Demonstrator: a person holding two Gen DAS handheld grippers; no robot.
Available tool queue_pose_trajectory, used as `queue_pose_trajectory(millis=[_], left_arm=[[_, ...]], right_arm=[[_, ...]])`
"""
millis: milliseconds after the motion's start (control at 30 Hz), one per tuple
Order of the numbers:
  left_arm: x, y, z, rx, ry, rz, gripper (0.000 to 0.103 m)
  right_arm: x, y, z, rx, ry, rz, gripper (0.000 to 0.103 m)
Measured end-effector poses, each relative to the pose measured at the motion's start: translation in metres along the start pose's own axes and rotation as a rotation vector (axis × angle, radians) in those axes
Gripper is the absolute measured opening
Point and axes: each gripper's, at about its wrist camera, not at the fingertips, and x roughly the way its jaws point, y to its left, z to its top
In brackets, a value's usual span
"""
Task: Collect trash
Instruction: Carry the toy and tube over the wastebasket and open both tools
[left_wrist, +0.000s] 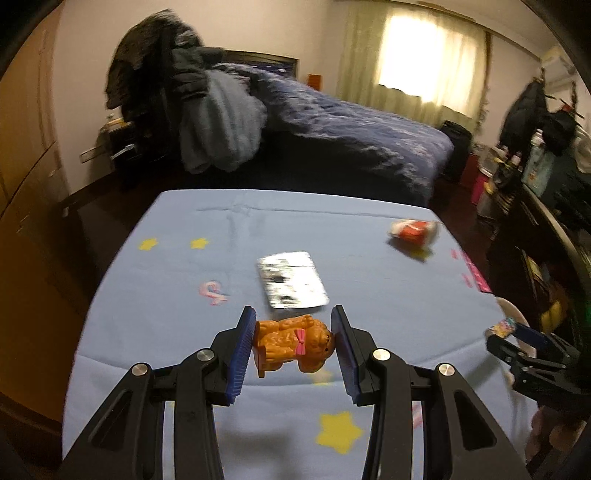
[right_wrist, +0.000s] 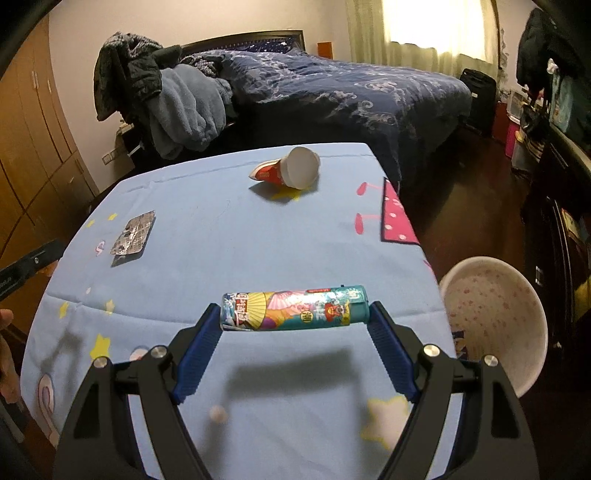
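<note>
My left gripper (left_wrist: 293, 341) is shut on an orange toy dog (left_wrist: 295, 343) with a pink bow and holds it above the blue table cloth (left_wrist: 184, 295). A silver foil blister pack (left_wrist: 291, 279) lies just beyond it; it also shows in the right wrist view (right_wrist: 133, 233). A red and white paper cup (left_wrist: 413, 230) lies on its side at the far right of the table, also in the right wrist view (right_wrist: 291, 170). My right gripper (right_wrist: 295, 314) is shut on a colourful tube-shaped wrapper (right_wrist: 295, 308), held crosswise above the cloth. The right gripper also shows at the right edge of the left wrist view (left_wrist: 517, 332).
A white bin (right_wrist: 495, 314) with pink speckles stands by the table's right edge, below my right gripper. A bed (right_wrist: 351, 88) with a dark blue quilt and piled clothes (right_wrist: 166, 99) lies behind the table. Cluttered shelves (left_wrist: 535, 177) stand at the right.
</note>
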Motion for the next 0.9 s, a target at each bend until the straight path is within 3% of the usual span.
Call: queue_pose_trajectory(millis=[400, 667, 900], left_arm=[[0.014, -0.136, 0.008, 0.213, 0.009, -0.21, 0.043], [0.027, -0.211, 0.01, 0.322, 0.019, -0.299, 0.043], [0.034, -0.264, 0.01, 0.391, 0.03, -0.363, 0.043]], right_arm=[[-0.042, -0.096, -0.023, 0.164, -0.062, -0.123, 0.08], [-0.063, -0.162, -0.039, 0.276, -0.093, -0.227, 0.08], [-0.067, -0.194, -0.05, 0.334, -0.1, -0.268, 0.08]])
